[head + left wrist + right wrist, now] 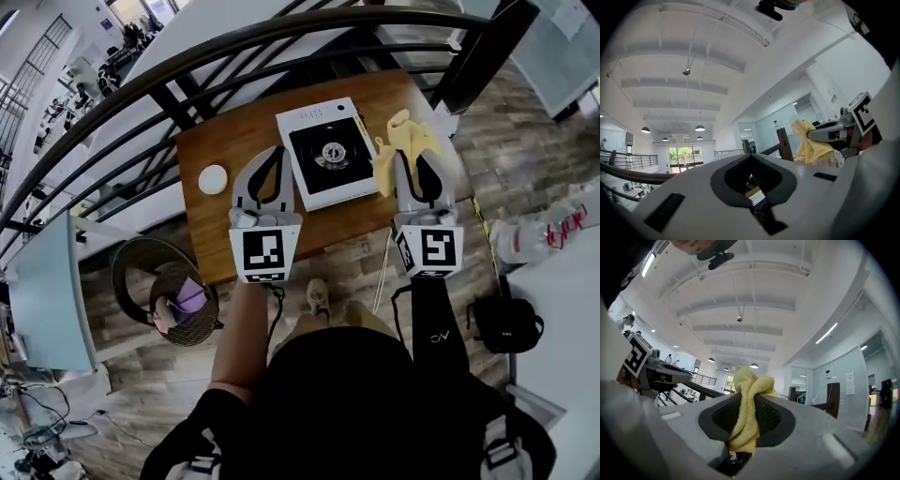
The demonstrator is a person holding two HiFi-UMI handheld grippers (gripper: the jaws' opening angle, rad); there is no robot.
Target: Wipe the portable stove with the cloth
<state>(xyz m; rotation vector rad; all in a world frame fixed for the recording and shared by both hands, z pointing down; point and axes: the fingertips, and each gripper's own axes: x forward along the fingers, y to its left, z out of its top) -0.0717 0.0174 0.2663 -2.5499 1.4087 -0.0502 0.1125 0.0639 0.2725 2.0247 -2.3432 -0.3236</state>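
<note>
Two grippers: right gripper (746,398) pinches the cloth (749,379); left gripper (751,156) pressed together, empty.
Cloth handling: soft, light, limp; judged best held bunched, with a loose fold free to wipe.
Cloth position: held up, near the right edge of the portable stove (330,153) on the table (220,131).

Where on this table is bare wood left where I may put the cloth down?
Bare wood lies in the table's far left corner, behind the round white disc and left of the stove. The near edge is crowded: the left claw beside the stove, the right claw holding the cloth.
</note>
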